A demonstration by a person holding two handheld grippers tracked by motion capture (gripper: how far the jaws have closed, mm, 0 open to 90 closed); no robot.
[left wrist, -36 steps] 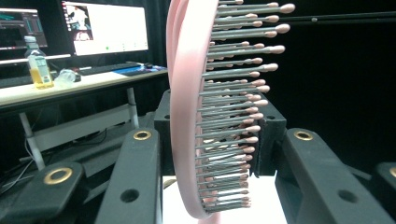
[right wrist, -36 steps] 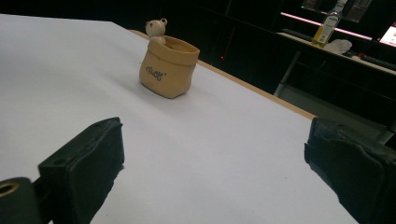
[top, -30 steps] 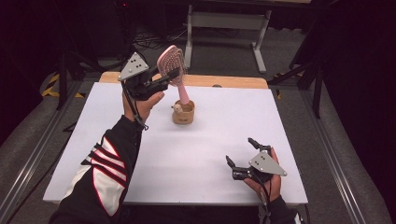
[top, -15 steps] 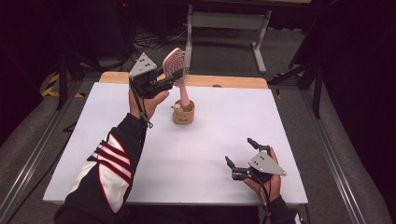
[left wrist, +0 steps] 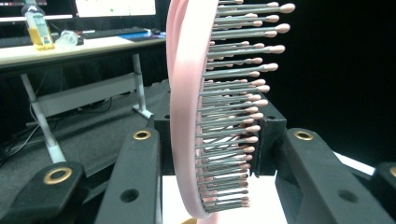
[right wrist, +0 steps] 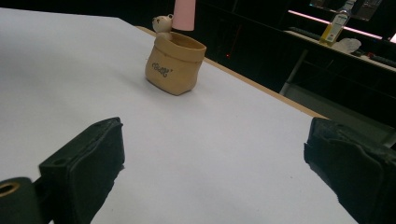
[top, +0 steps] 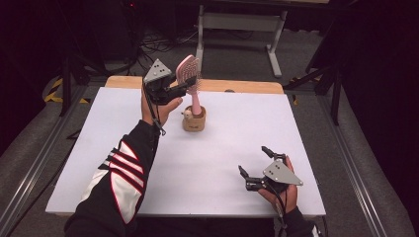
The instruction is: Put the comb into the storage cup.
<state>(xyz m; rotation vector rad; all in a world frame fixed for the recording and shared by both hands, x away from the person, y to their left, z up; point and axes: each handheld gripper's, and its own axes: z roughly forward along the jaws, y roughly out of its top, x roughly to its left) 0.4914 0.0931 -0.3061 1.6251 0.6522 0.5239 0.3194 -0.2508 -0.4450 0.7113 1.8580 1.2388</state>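
A pink hairbrush (top: 189, 69) stands with its handle in a small tan pot (top: 193, 121) at the back middle of the white table (top: 207, 168). My left gripper (top: 182, 90) is raised beside the brush head. In the left gripper view the brush head (left wrist: 196, 116) sits between the two black jaws, with a narrow gap on each side, bristles towards the right jaw. My right gripper (top: 253, 163) rests low near the table's front right, open and holding nothing. Its own view shows the pot (right wrist: 173, 69) ahead, with a small bear figure on the rim.
A wooden strip (top: 237, 86) runs along the table's far edge. Behind it stand a desk frame (top: 237, 24) and cables on the dark floor. Another desk with a bottle (left wrist: 37, 29) lies beyond.
My left gripper has shifted right and a little farther back, and the brush head has leaned the same way. The right gripper has stayed still.
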